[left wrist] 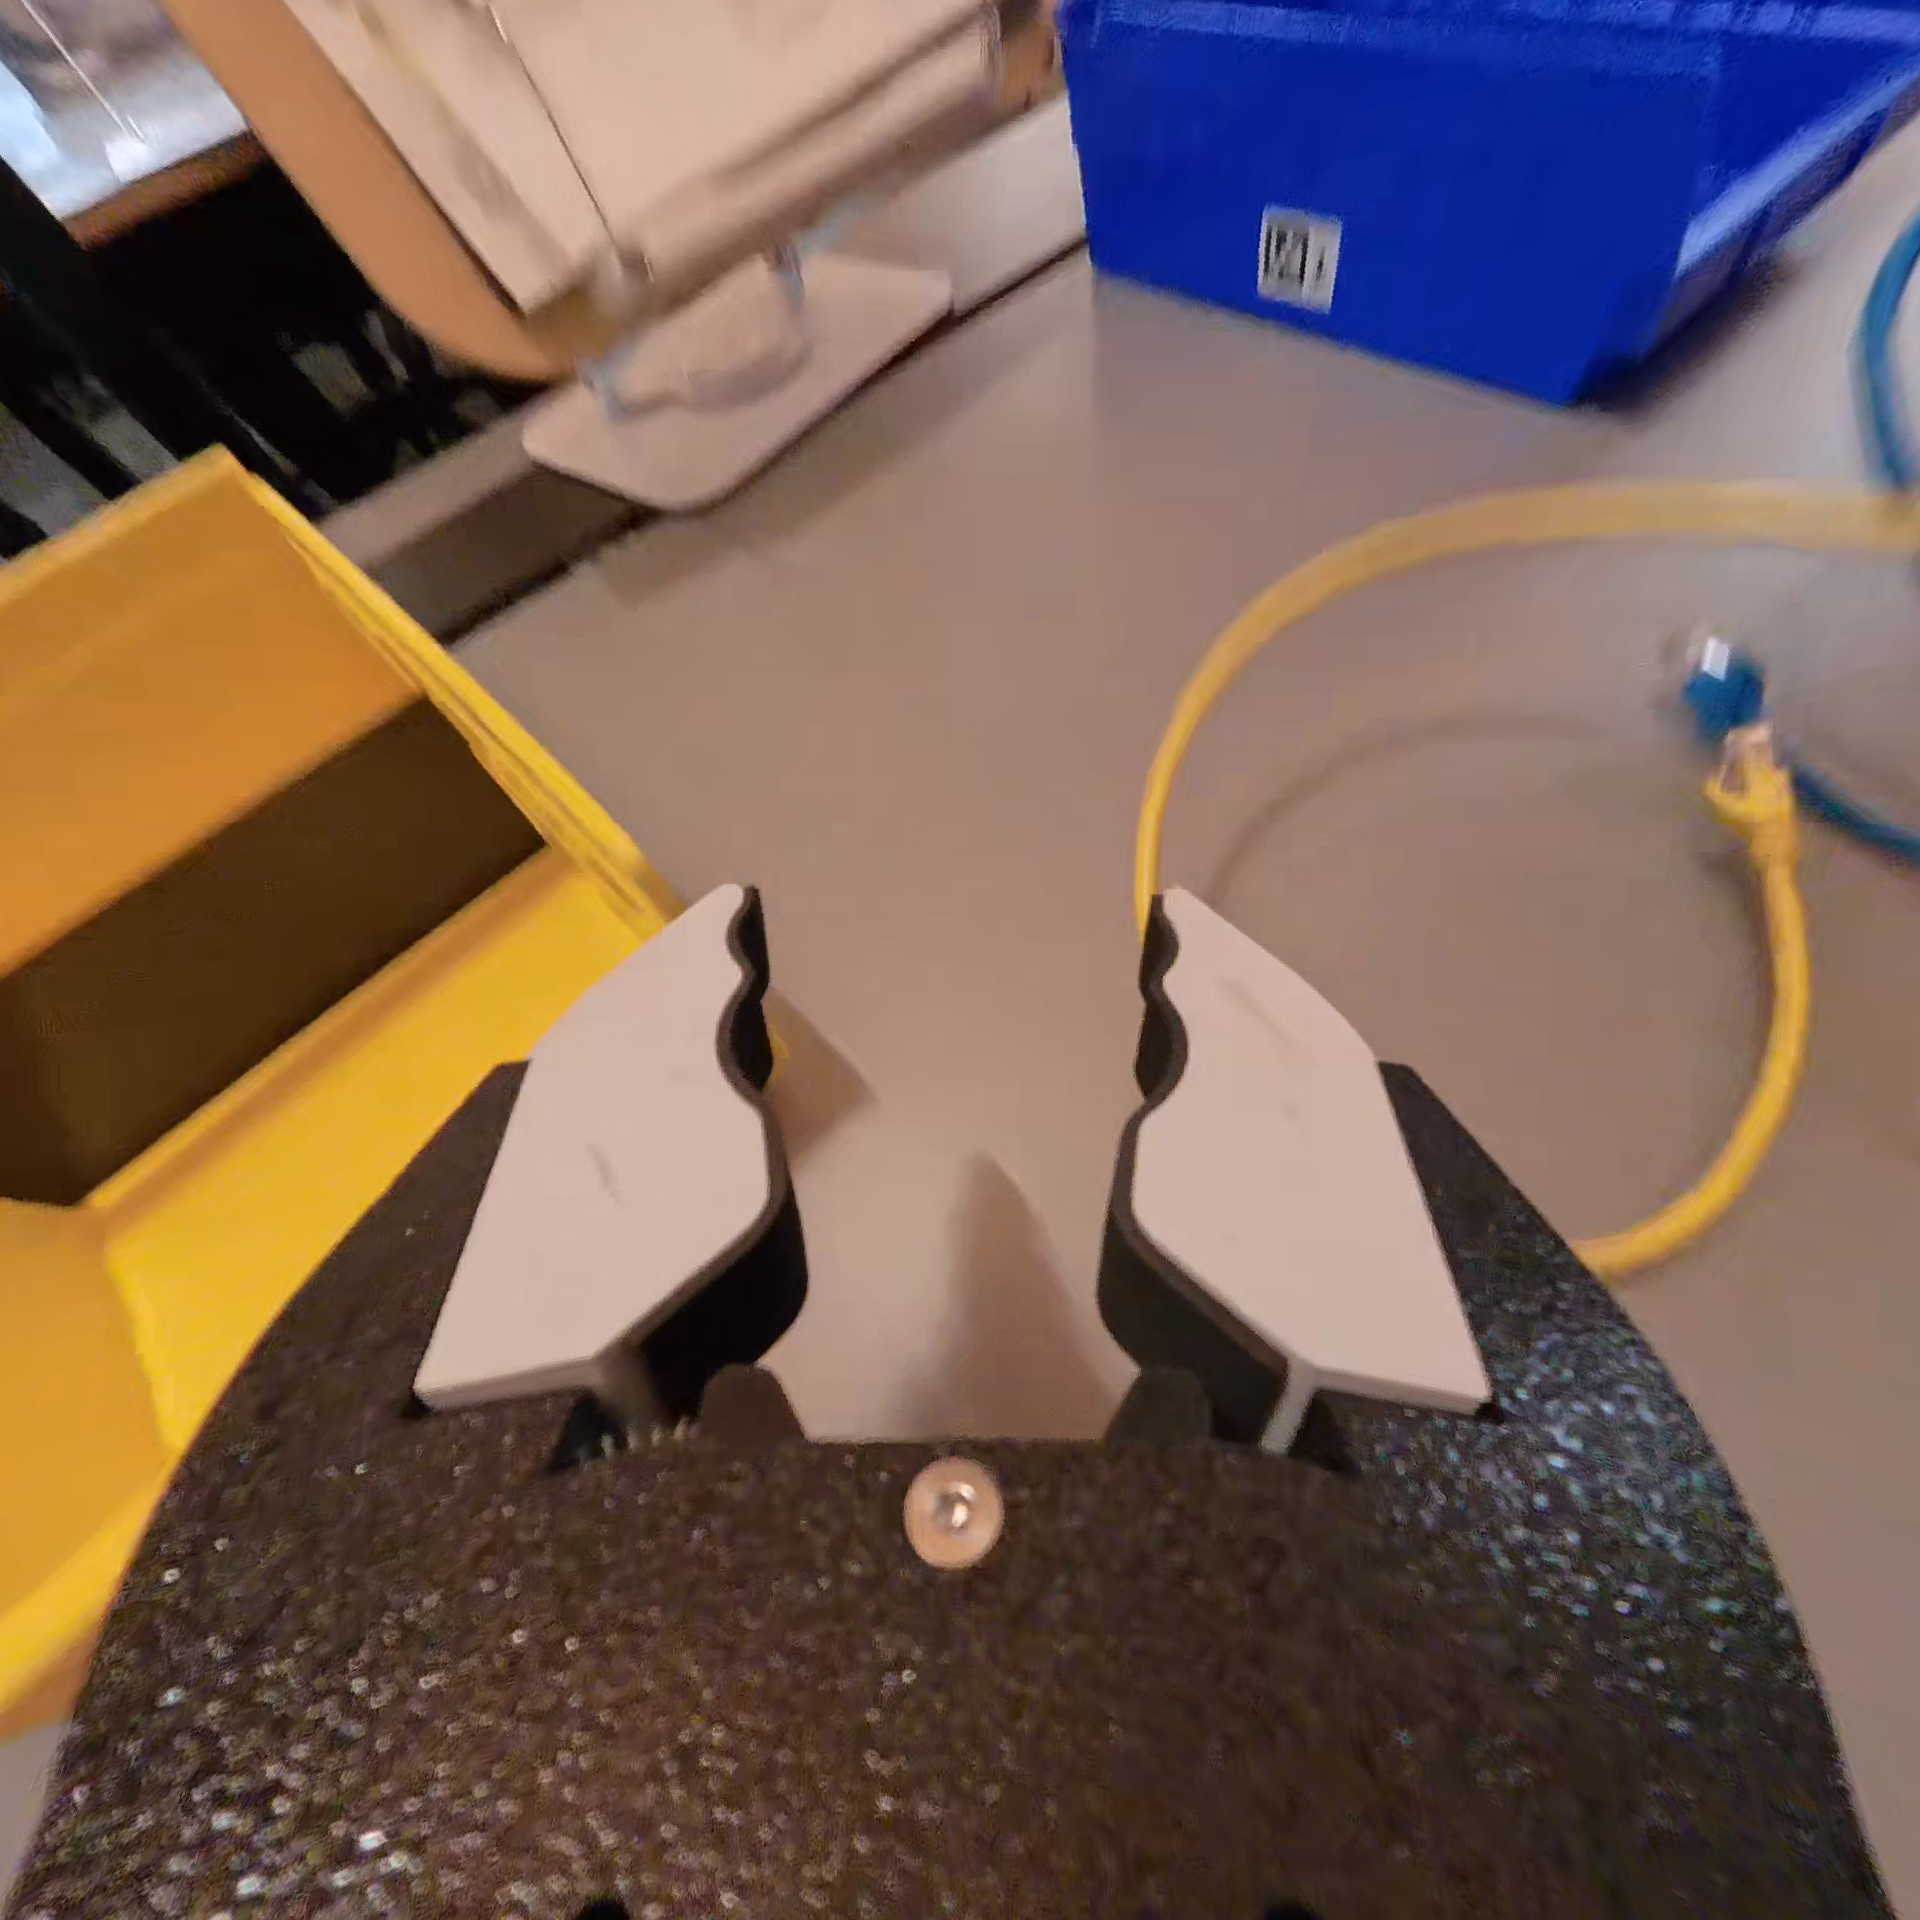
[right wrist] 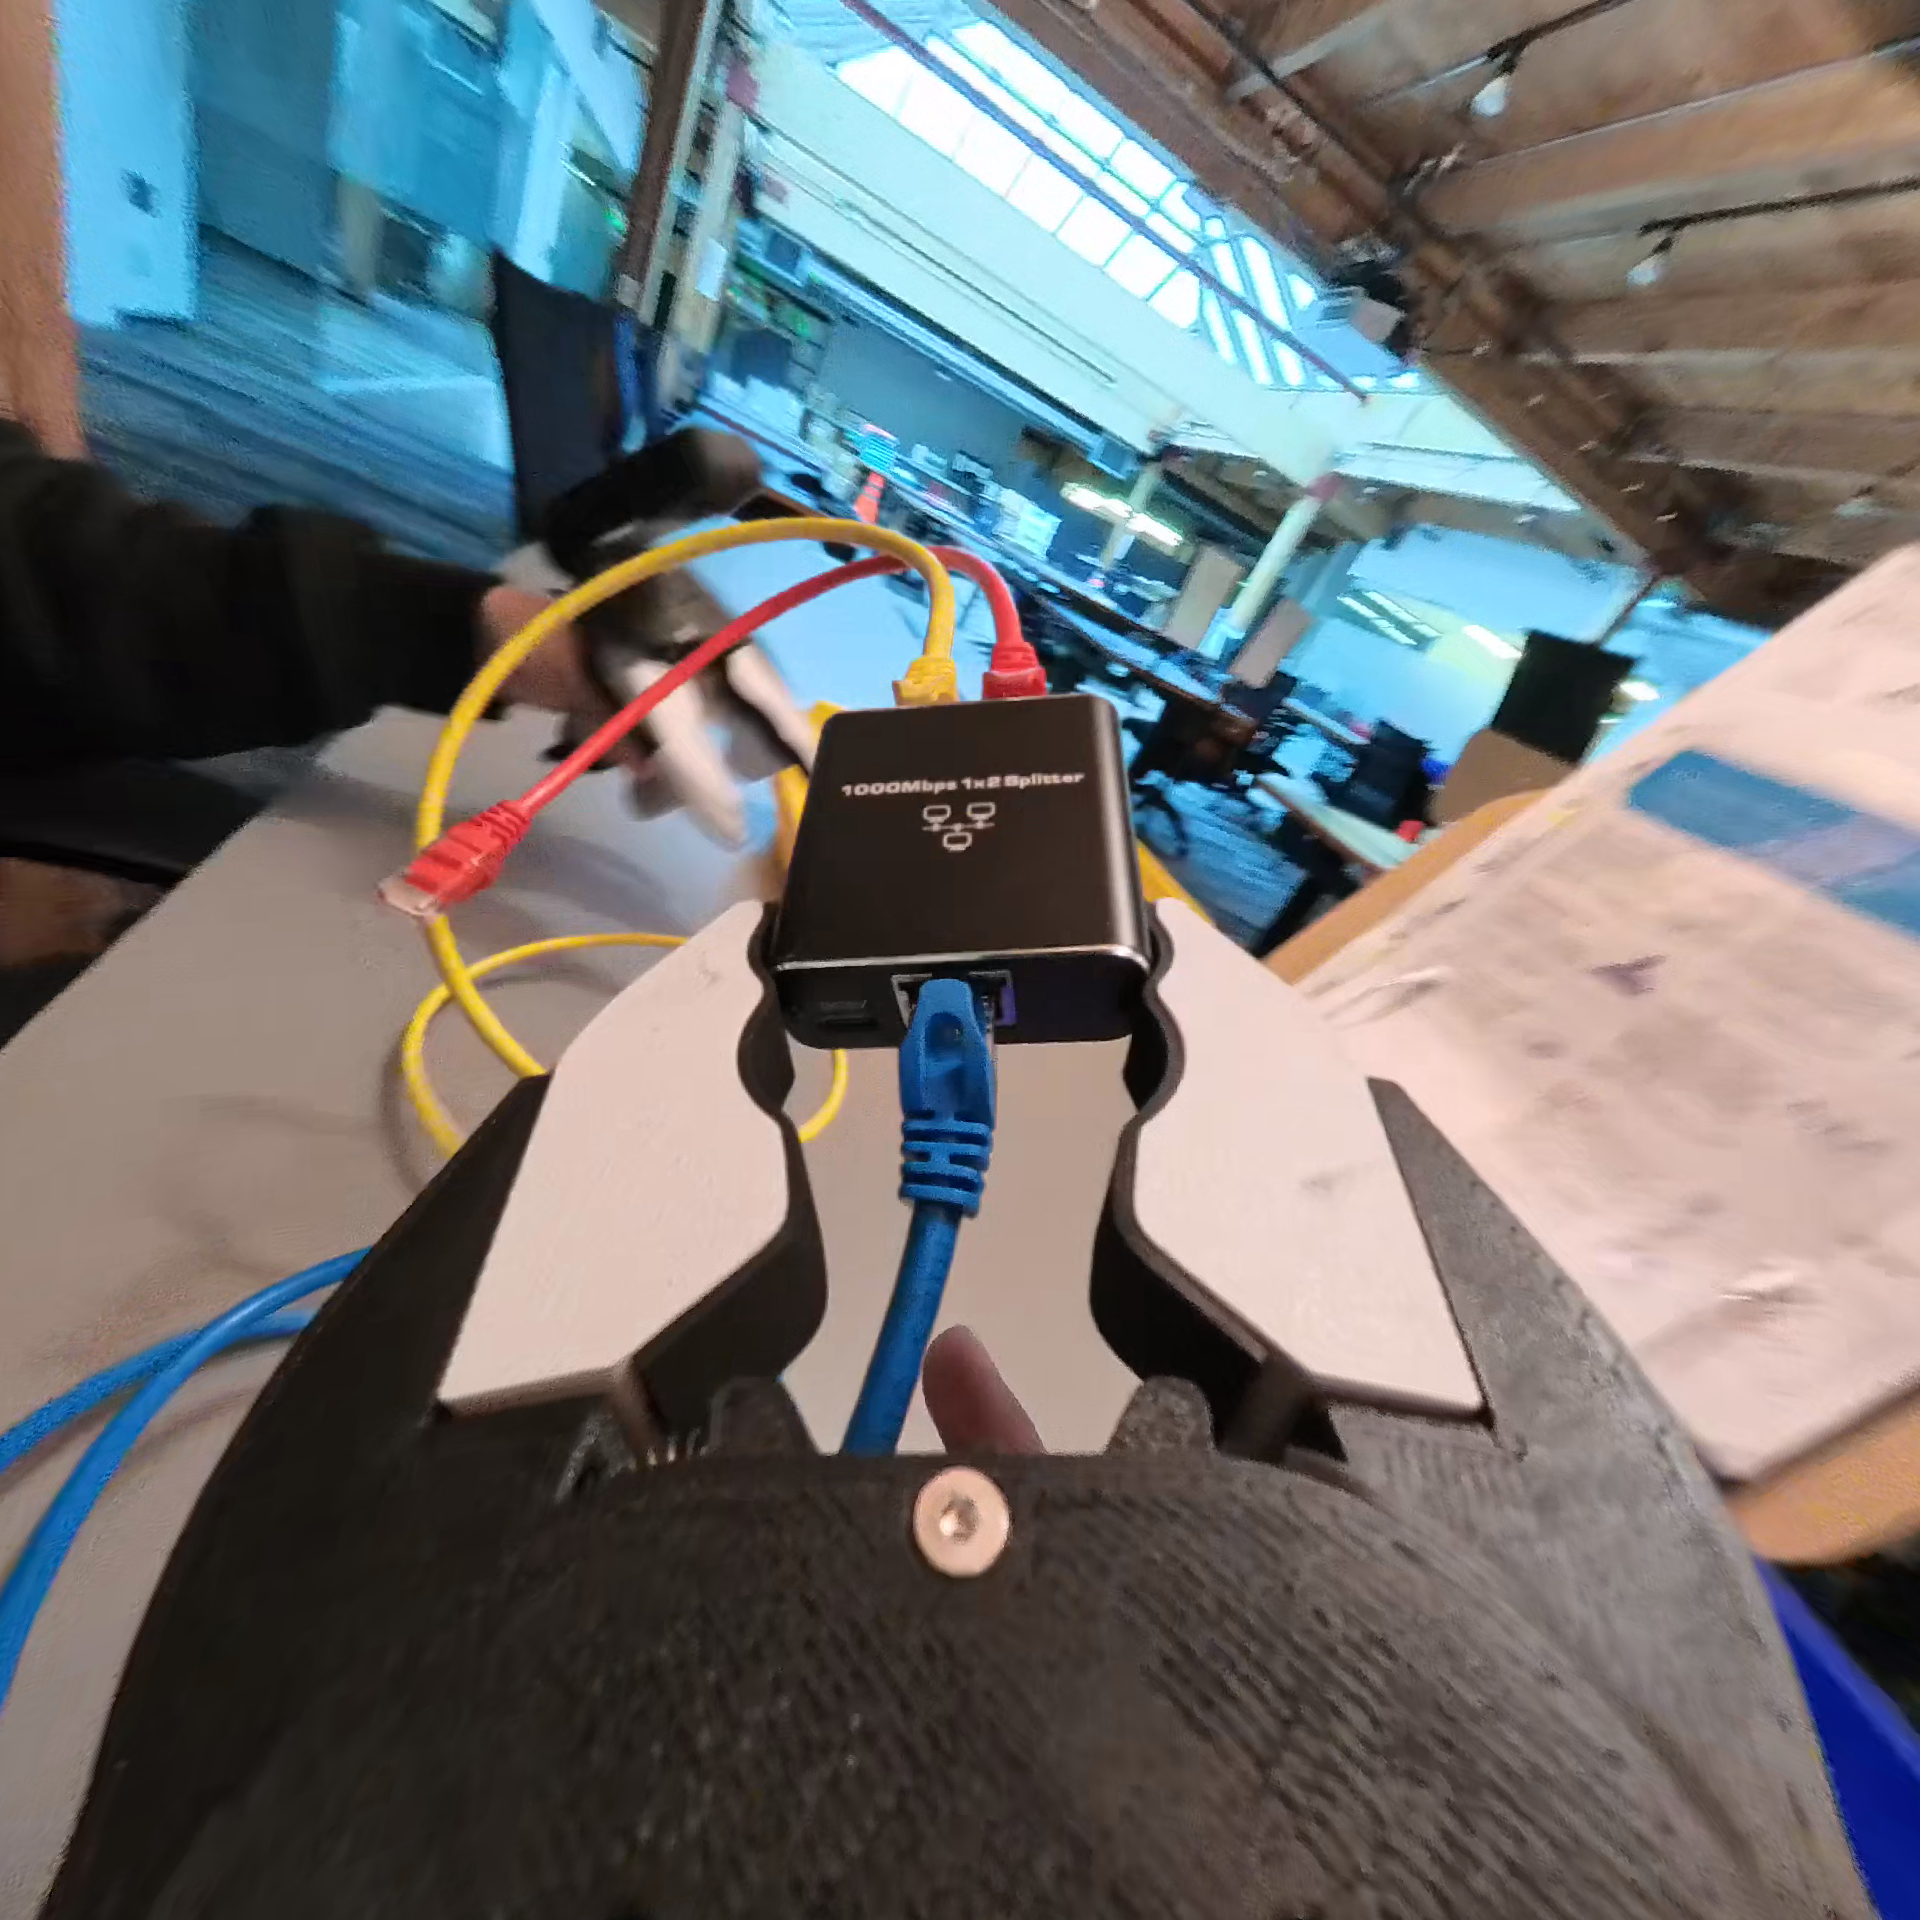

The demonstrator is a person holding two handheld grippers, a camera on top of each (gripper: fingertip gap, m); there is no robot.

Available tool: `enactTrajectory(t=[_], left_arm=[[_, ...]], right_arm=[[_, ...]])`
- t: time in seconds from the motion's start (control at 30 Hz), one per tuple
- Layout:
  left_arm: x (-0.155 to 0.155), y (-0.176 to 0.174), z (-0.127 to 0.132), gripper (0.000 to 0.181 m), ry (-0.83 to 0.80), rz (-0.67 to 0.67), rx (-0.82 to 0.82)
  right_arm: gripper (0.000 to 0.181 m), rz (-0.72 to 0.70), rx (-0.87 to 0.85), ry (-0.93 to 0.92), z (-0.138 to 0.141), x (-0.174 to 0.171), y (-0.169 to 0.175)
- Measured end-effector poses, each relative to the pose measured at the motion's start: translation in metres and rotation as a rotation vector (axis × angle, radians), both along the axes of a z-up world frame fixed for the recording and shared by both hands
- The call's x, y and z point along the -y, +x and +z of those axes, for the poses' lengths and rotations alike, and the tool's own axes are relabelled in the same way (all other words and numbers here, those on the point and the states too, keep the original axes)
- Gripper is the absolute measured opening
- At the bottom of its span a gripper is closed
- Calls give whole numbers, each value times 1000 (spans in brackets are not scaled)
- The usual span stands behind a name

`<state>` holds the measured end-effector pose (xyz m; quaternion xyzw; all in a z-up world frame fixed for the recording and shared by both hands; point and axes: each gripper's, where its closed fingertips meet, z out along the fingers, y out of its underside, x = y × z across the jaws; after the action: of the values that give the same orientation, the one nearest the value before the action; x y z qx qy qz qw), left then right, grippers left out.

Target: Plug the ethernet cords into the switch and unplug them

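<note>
Right tongs [right wrist: 958,935] clamp the black switch [right wrist: 956,862], three cords plugged; left tongs [left wrist: 954,914] gape empty. Unplugging likely begins, needing a latch pinched.

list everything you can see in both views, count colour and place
small black metal switch box: 1, black, held up between the right gripper's jaws
blue ethernet cord: 1, blue, plugged into the switch's near face, trailing back under the gripper
yellow ethernet cord: 1, yellow, plugged into the far face, looping onto the table
red ethernet cord: 1, red, plugged into the far face, free plug hanging at left
grey table: 1, grey, under everything
blue plastic bin: 1, blue, far right
yellow plastic bin: 1, yellow, left
white stand base: 1, white, far centre
left gripper: 1, grey and black, jaws open, empty
right gripper: 1, grey and black, clamping the switch
dark sleeve: 1, at left
</note>
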<state>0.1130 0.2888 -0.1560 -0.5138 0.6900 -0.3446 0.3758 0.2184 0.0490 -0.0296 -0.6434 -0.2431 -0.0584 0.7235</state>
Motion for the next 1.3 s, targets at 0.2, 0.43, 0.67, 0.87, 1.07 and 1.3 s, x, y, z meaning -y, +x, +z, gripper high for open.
enactTrajectory(t=[0.2, 0.43, 0.67, 0.87, 1.07, 1.3], left_arm=[[12, -6, -39, 70, -75, -19, -30], [21, -1, -52, 69, -145, -37, -43], [29, 0, -60, 68, -119, -74, -80], [34, -2, -63, 69, -87, -103, -94], [36, -3, -65, 68, -88, -107, -110], [39, -1, -72, 68, -69, -117, -152]], right_arm=[[64, -243, 135, 100, 113, 31, 56], [64, -474, 180, 282, 192, 79, 130], [64, -871, 194, 351, 141, 101, 230], [64, -1128, 293, 181, 45, 97, 271], [64, -1257, 511, -213, -41, 80, 276], [64, -1176, 489, -682, -109, 67, 271]])
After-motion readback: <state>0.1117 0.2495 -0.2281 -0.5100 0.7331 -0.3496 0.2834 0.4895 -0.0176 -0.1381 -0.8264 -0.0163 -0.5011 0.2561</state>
